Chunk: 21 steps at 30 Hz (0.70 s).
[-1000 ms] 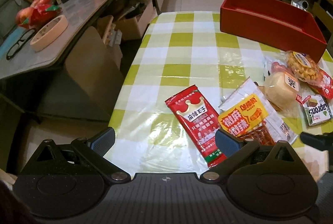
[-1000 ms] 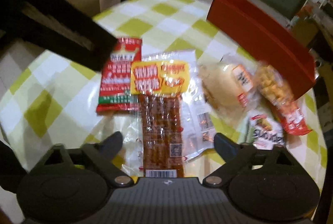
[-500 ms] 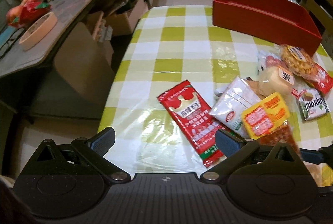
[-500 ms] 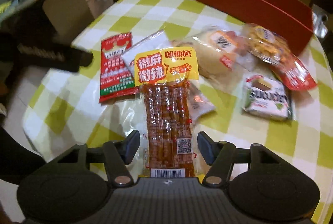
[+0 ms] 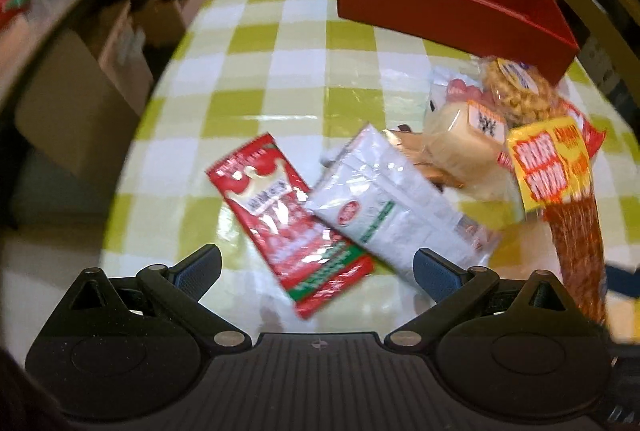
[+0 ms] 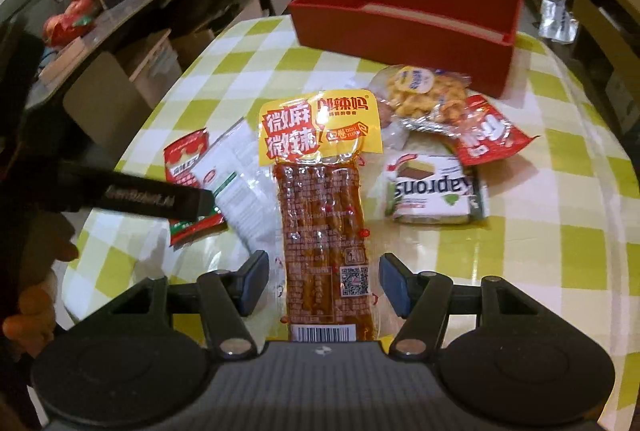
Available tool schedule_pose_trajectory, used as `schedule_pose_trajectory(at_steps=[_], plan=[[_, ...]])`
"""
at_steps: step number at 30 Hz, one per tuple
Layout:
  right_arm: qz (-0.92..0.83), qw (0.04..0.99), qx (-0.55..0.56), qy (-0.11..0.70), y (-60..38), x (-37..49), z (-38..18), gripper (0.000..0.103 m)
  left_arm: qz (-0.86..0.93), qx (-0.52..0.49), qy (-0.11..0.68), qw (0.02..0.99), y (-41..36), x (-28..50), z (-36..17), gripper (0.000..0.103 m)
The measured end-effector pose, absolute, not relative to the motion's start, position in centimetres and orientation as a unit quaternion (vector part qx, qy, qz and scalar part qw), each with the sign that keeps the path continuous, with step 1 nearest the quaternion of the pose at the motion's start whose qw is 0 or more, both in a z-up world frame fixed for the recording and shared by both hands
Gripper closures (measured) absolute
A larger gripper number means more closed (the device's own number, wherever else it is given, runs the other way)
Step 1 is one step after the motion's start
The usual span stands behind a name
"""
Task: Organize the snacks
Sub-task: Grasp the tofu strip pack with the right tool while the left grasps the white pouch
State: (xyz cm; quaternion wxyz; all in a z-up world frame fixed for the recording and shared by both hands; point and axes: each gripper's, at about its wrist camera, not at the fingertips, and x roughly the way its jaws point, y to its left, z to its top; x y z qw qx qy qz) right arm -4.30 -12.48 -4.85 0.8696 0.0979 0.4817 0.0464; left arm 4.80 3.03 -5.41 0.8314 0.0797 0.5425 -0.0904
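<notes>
1. While the right gripper point(image 6: 325, 271) is clamped on the near end of a long packet of brown spicy strips point(image 6: 320, 199) with a yellow header, the packet stands lengthwise between its fingers, barcode end nearest the camera
2. From the left wrist view the same packet is seen at the right edge, raised above the other snacks – header uppermost
3. Left gripper point(image 5: 316, 263): jaws wide apart, holding nothing, hovering over the near end of a red packet point(image 5: 288, 219) that lies flat on the checked tablecloth point(image 5: 280, 71)
4. White packet point(image 5: 384, 199): overlaps the red packet's right side
5. Farther right lie a pale bun in clear wrap point(image 5: 460, 143), a bag of golden fried snacks point(image 6: 424, 91) and a wafer packet point(image 6: 432, 191) – all near one another
6. Red box point(image 6: 400, 27): open-topped, at the far side of the table, well apart from both grippers, no snack visible inside
</notes>
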Motion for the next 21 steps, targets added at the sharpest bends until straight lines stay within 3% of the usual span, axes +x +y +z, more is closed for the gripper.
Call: schedule_pose_trajectory(at_steps=[17,21], plan=[[0.020,0.868,0.105,0.486,-14.7,-4.8,-5.3,0.034,0.029,-0.088,0.636,0.766,-0.5,8.7,-9.6,0.000],[0.018,0.865,0.103,0.490,-15.1,-4.8,-5.6,0.034,0.030,-0.067,0.637,0.767,-0.9,8.7,-10.2,0.003]])
